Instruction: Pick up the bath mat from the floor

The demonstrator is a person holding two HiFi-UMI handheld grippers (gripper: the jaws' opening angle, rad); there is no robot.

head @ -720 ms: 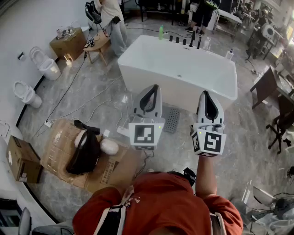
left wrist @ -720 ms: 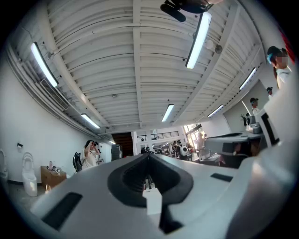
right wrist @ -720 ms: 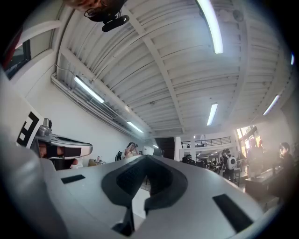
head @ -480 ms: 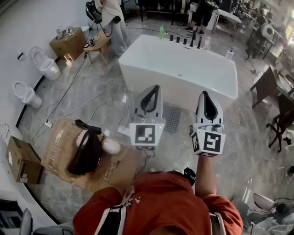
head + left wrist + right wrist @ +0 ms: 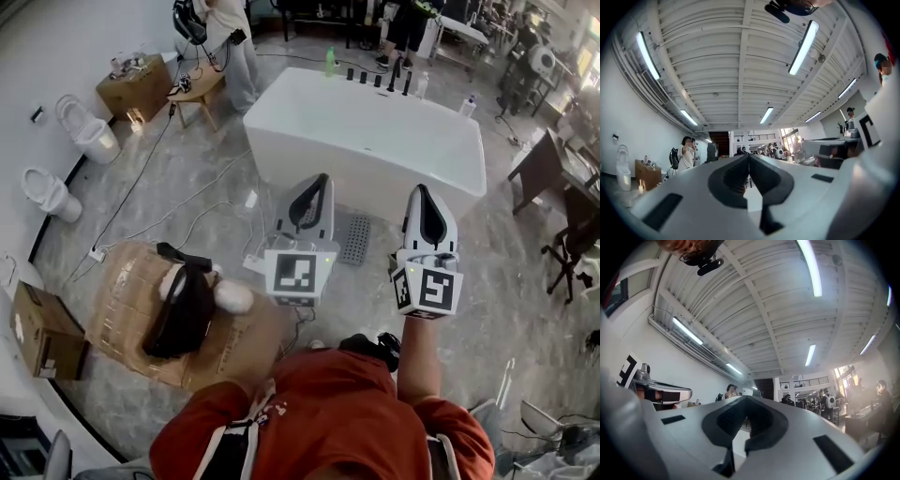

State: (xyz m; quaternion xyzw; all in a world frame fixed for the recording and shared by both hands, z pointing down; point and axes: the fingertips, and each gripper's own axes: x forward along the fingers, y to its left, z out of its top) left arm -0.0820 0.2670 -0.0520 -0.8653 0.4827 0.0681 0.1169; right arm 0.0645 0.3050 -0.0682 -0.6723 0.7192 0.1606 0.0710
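The bath mat [image 5: 354, 241], a small grey perforated rectangle, lies flat on the marble floor against the front of the white bathtub [image 5: 366, 141]. My left gripper [image 5: 317, 180] is held up in front of me, its jaws shut and empty, with the mat showing just to its right. My right gripper [image 5: 420, 191] is raised beside it, also shut with nothing in it, to the right of the mat. Both gripper views point up toward the ceiling and far room; the left gripper [image 5: 749, 157] and right gripper [image 5: 746, 399] show closed tips there, and the mat is not in them.
Flattened cardboard [image 5: 122, 300] with a black bag [image 5: 183, 314] lies on the floor at left, with cables [image 5: 187, 220] trailing past. Two toilets [image 5: 80, 127] stand by the left wall. A wooden stool [image 5: 199, 89] and a person stand at the back; chairs [image 5: 572, 253] at right.
The head view has shifted slightly. Both grippers stay raised and shut in nearly the same place.
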